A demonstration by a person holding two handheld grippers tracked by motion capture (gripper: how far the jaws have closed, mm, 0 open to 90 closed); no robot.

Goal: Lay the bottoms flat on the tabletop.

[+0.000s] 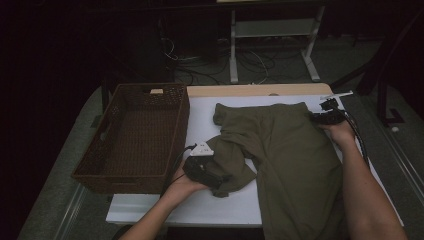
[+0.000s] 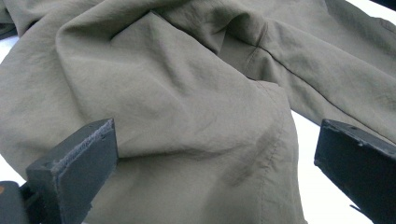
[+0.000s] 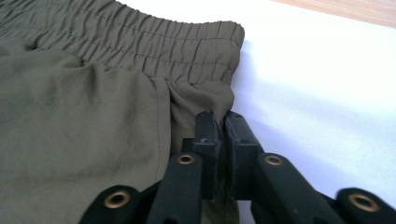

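A pair of olive green trousers (image 1: 285, 150) lies on the white table (image 1: 225, 207), with its elastic waistband (image 3: 140, 42) at the far side. One leg is folded into a rumpled heap (image 2: 177, 116) at the left. My left gripper (image 1: 220, 177) rests at that heap, and its jaws stand wide open (image 2: 215, 154) on either side of the cloth without pressing it. My right gripper (image 1: 320, 118) is at the far right corner of the trousers (image 3: 84, 130). It is shut (image 3: 223, 123) on a pinch of cloth just below the waistband's end.
A dark brown wicker basket (image 1: 177, 130) stands empty at the left of the table, close to my left hand. A strip of bare wood (image 1: 250, 90) runs along the far table edge. Cables and a white frame (image 1: 272, 30) lie on the floor beyond.
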